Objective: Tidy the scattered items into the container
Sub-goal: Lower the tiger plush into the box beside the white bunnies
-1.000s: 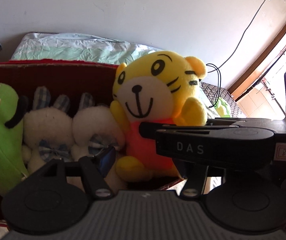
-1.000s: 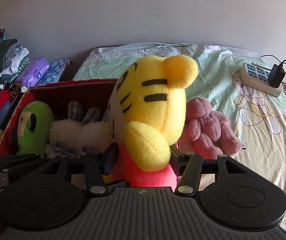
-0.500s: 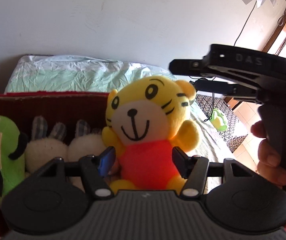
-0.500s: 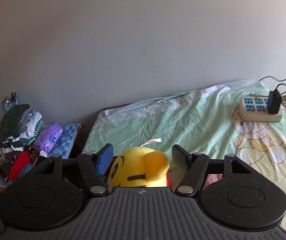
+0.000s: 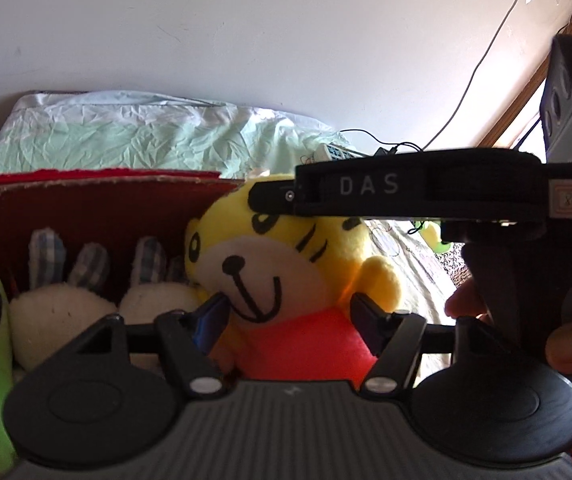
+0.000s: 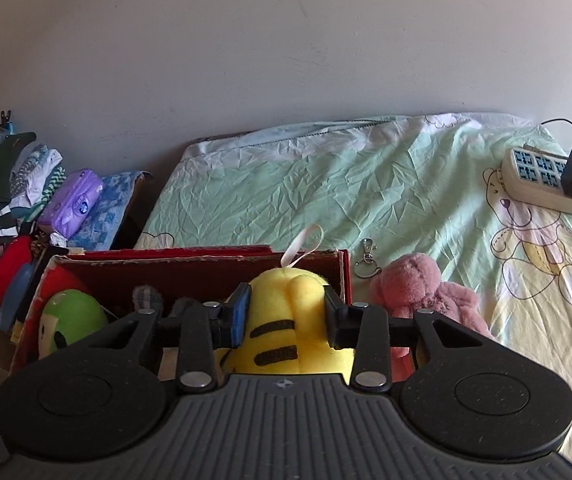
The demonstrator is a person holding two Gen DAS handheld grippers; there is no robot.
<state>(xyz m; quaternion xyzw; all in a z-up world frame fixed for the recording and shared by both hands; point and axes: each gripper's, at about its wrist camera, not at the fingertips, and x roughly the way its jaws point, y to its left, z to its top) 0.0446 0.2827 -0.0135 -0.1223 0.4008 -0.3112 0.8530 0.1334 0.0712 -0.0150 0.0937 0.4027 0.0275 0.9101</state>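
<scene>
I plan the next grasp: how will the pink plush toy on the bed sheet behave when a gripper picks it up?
The pink plush toy looks fluffy and stuffed, so it will probably squash between the fingers rather than slip. It seems light for its size. Its limbs lie sprawled on the sheet, so they would likely dangle; rolling away seems unlikely.

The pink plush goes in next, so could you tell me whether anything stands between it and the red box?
Only the red box's right wall separates them; the pink plush lies just outside it. Inside, the yellow tiger fills that end.
</scene>
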